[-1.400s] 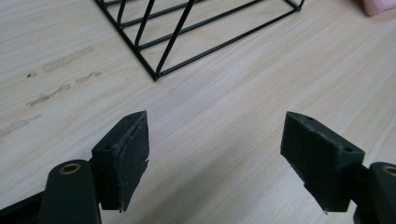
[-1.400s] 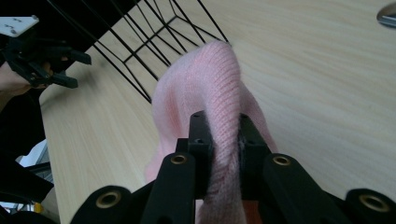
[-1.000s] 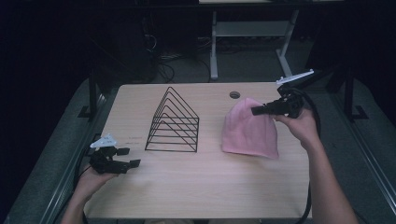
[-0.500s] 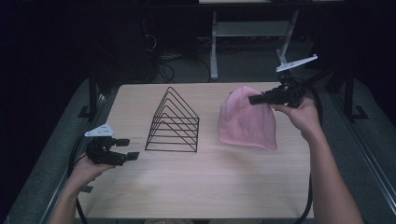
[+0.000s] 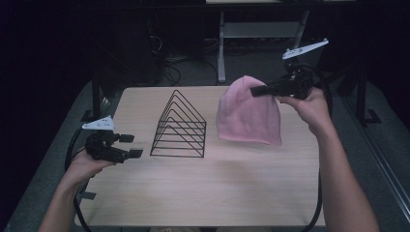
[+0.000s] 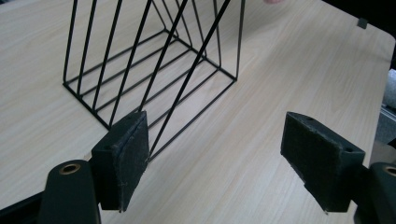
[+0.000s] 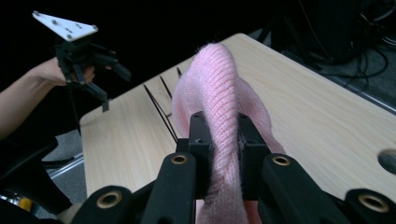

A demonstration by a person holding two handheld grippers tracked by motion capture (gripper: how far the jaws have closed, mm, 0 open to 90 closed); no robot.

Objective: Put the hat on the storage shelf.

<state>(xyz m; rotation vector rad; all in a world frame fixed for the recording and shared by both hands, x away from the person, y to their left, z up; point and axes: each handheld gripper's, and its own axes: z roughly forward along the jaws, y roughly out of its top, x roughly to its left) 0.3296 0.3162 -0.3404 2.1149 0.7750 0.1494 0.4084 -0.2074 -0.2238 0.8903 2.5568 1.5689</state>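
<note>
A pink knit hat (image 5: 249, 113) hangs above the right part of the wooden table (image 5: 203, 193), lifted by its top. My right gripper (image 5: 255, 90) is shut on that top fold, and the knit (image 7: 223, 112) is squeezed between both pads. A black wire rack (image 5: 180, 126) of triangular frames stands at the table's middle left. My left gripper (image 5: 129, 146) floats open just left of the rack, its pads wide apart with nothing between them. The rack's near corner (image 6: 154, 70) lies ahead of those jaws.
A round hole (image 7: 388, 161) is set in the tabletop near the far right. Desk legs and cables (image 5: 220, 43) stand on the dark floor beyond the table. Bare wood stretches across the table's front half.
Both hands have risen. The right gripper has lifted the hat's top higher, so the hat now hangs stretched from the jaws. The left gripper has come up off the table edge.
</note>
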